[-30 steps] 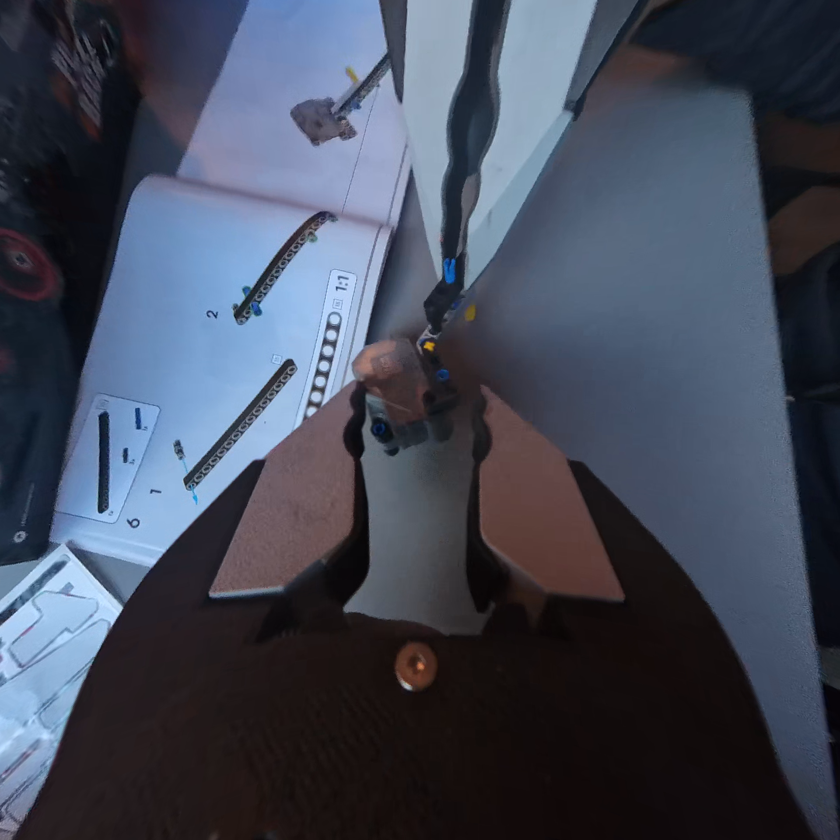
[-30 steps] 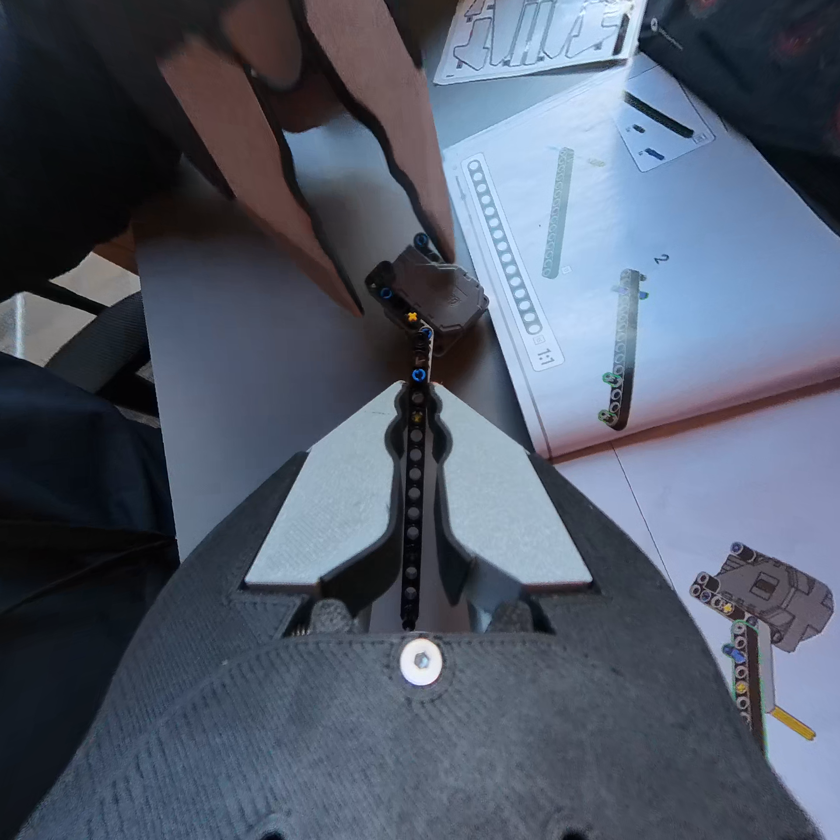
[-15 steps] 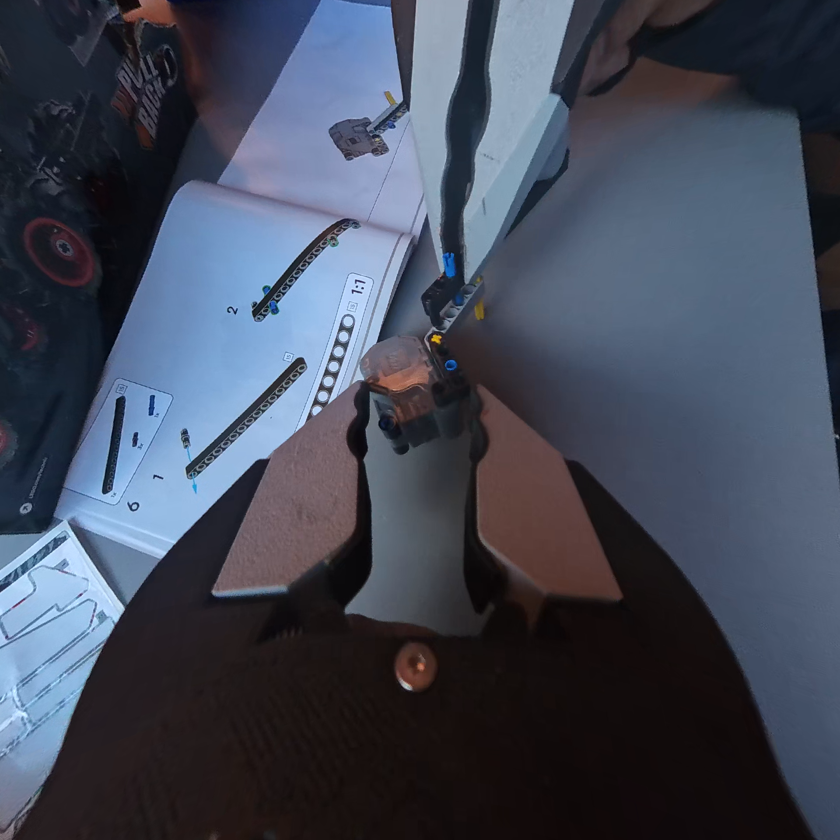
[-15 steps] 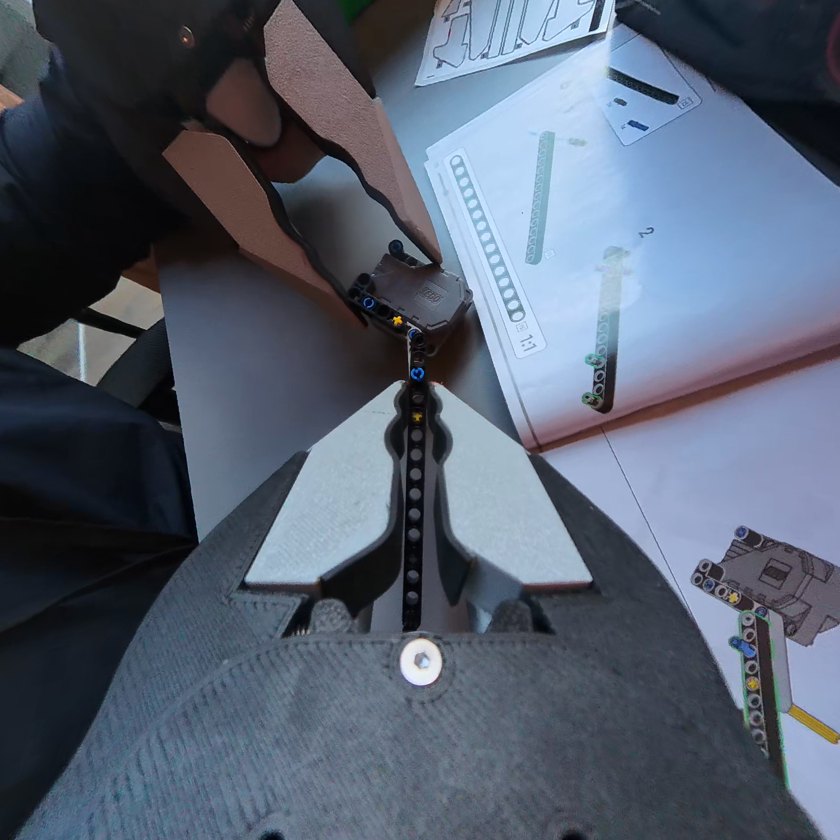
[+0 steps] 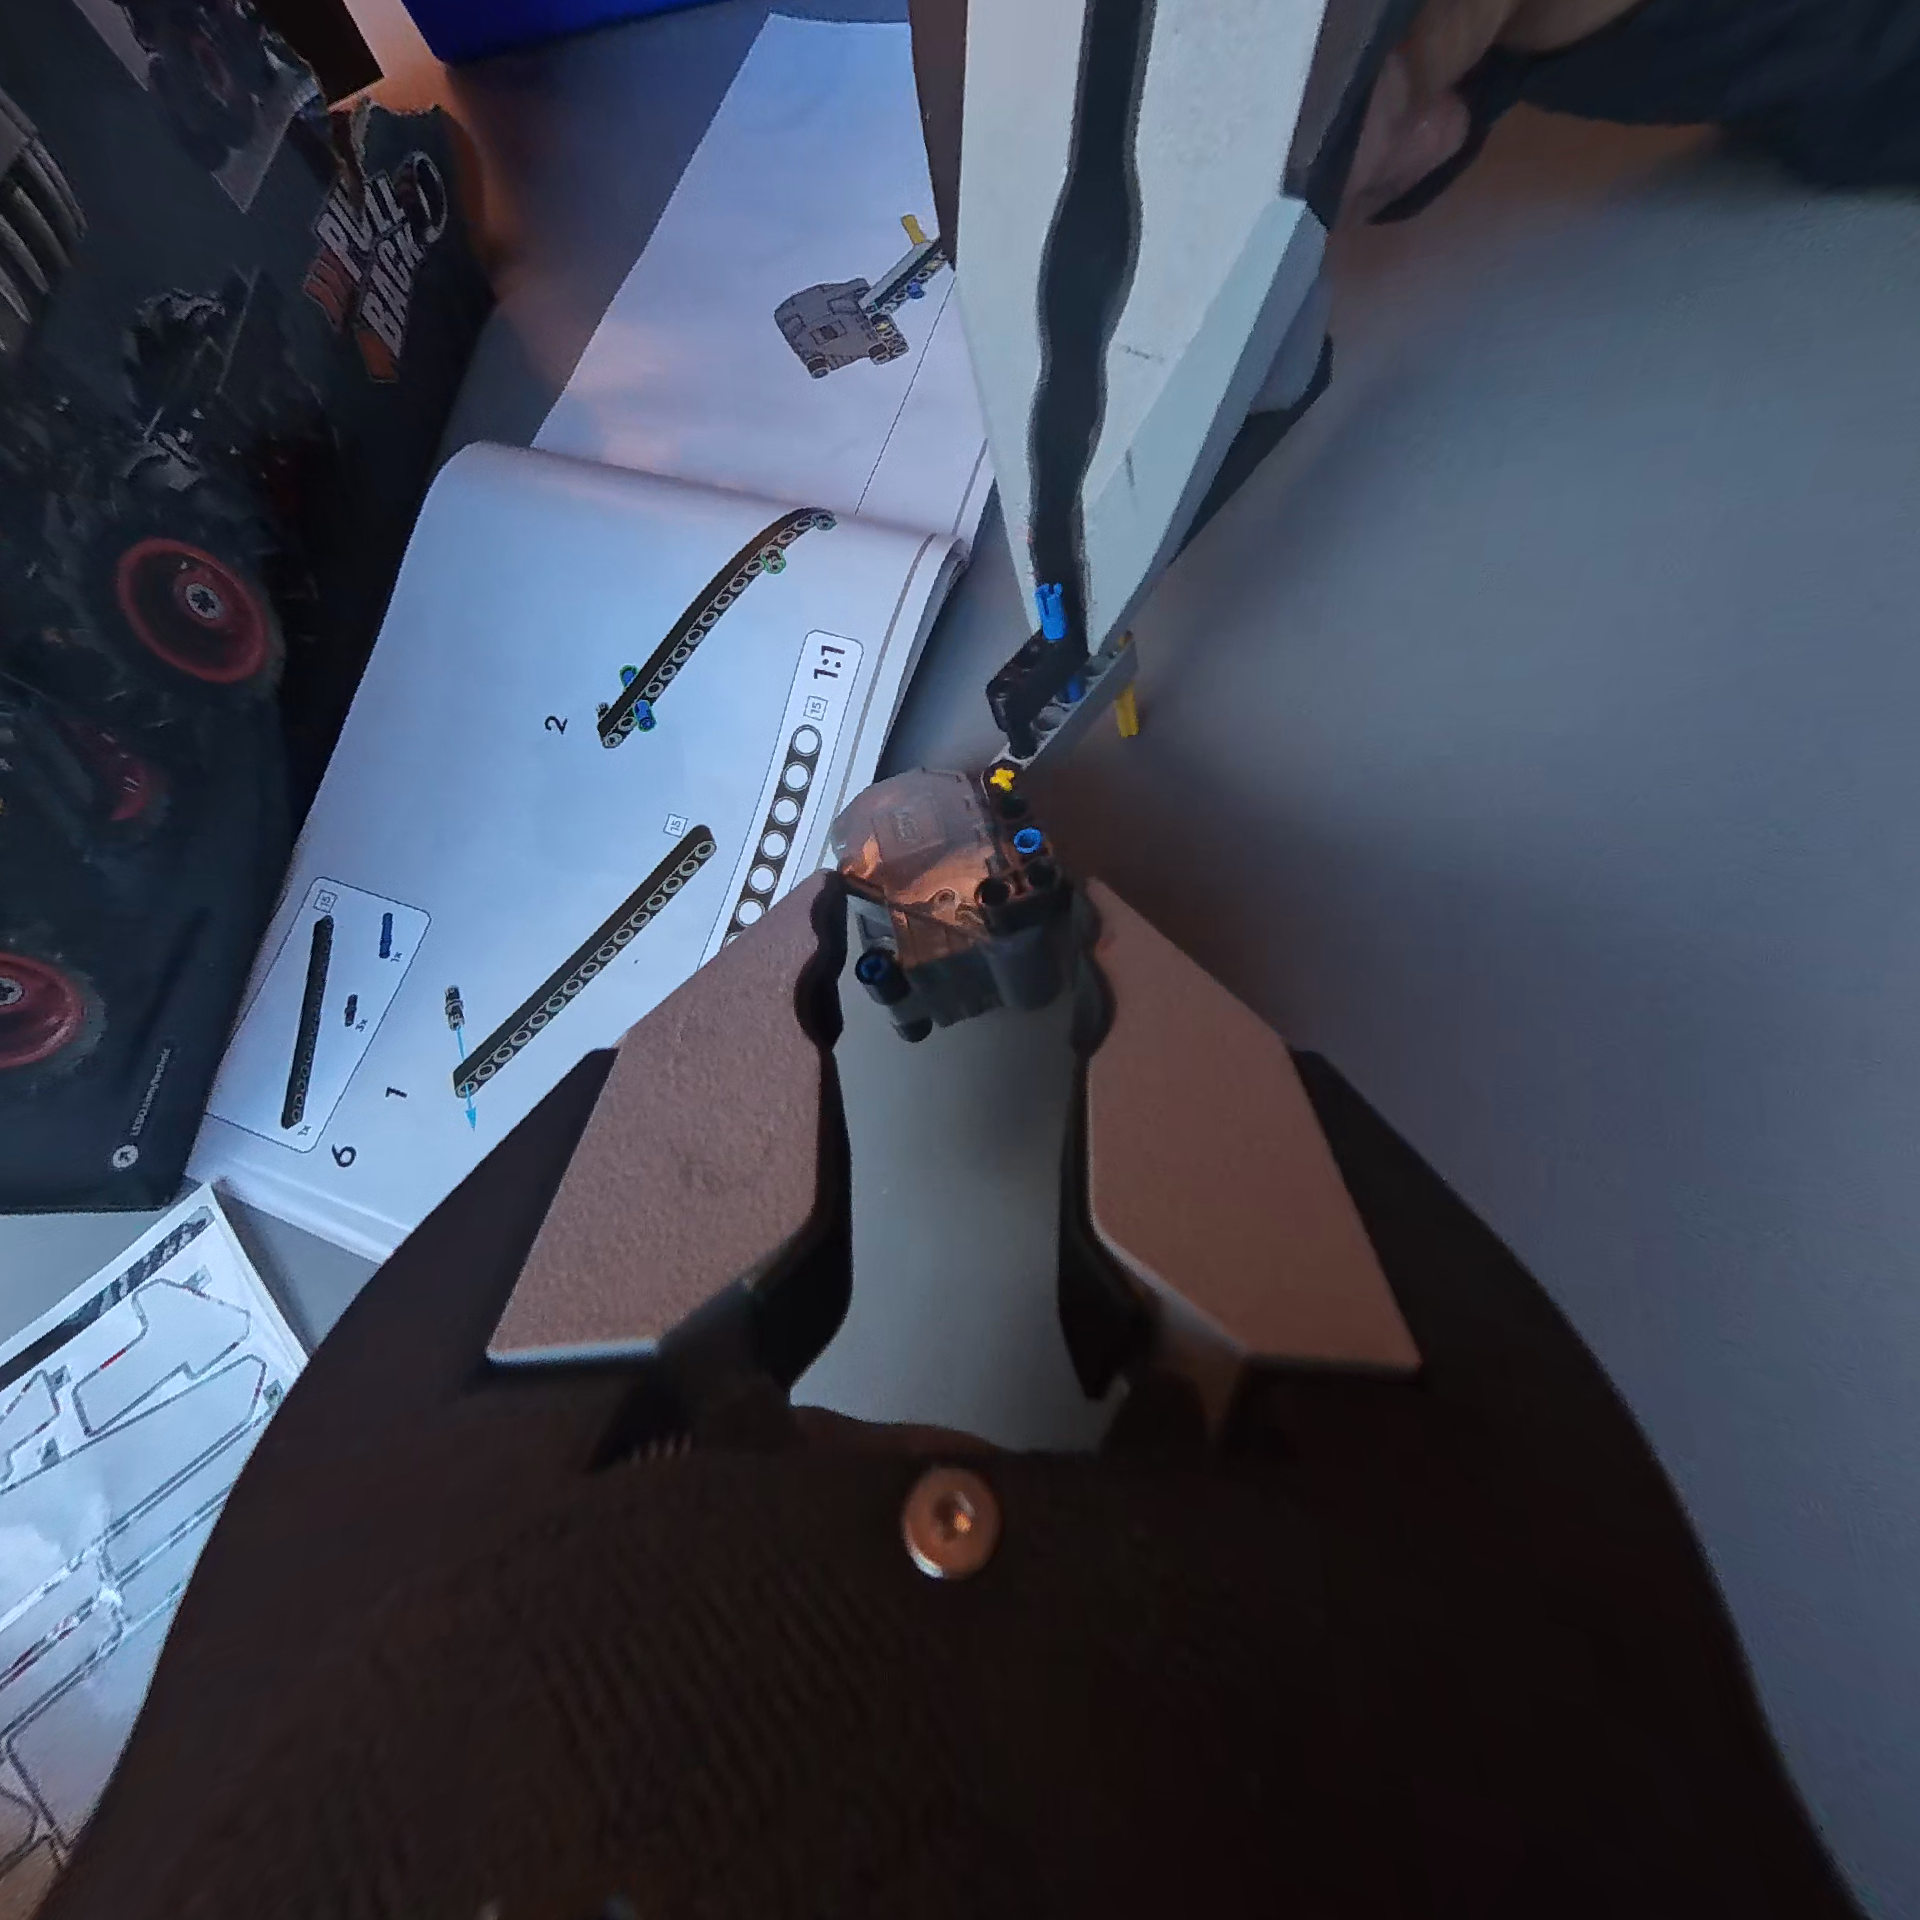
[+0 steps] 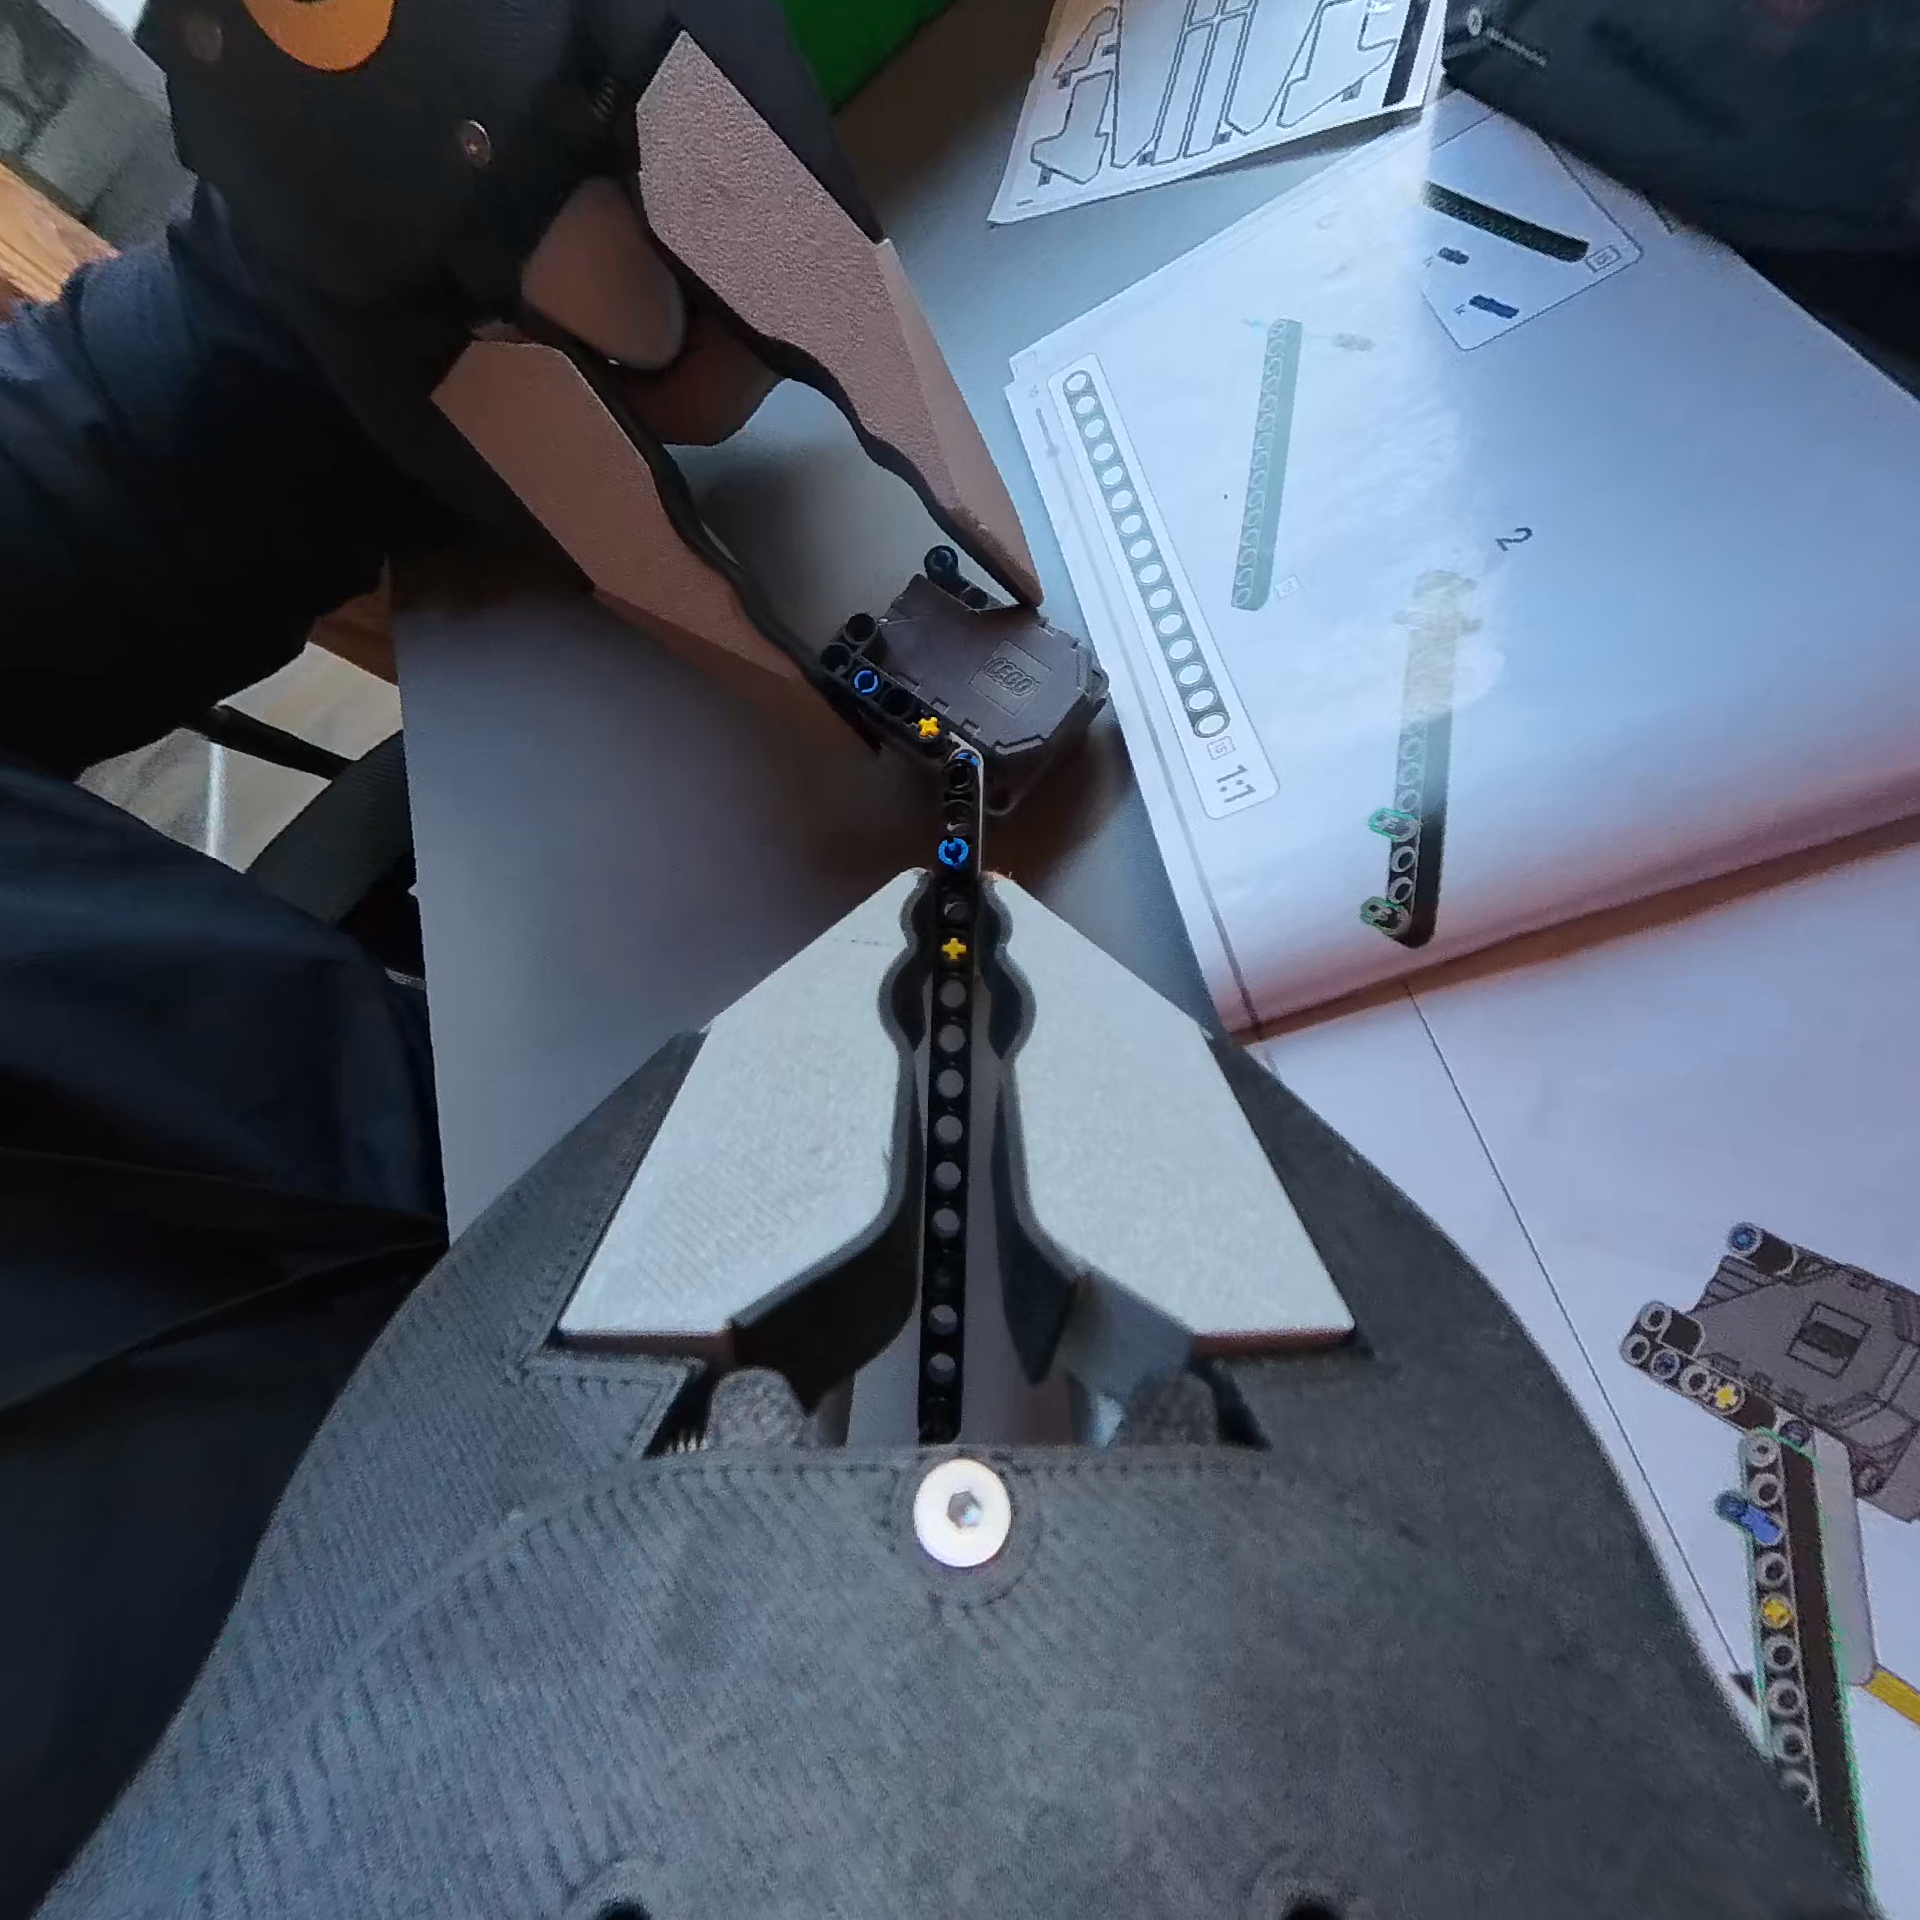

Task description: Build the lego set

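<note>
The left gripper pinches the dark motor block steady on the grey surface while the right gripper, clamped on the long black beam, aligns its tip with the block's pin holes, matching the open instruction booklet.

my right gripper clamps the black holed beam | beam tip meets the dark motor block on the grey table | my left gripper pinches the block | open instruction booklet beside it
</note>
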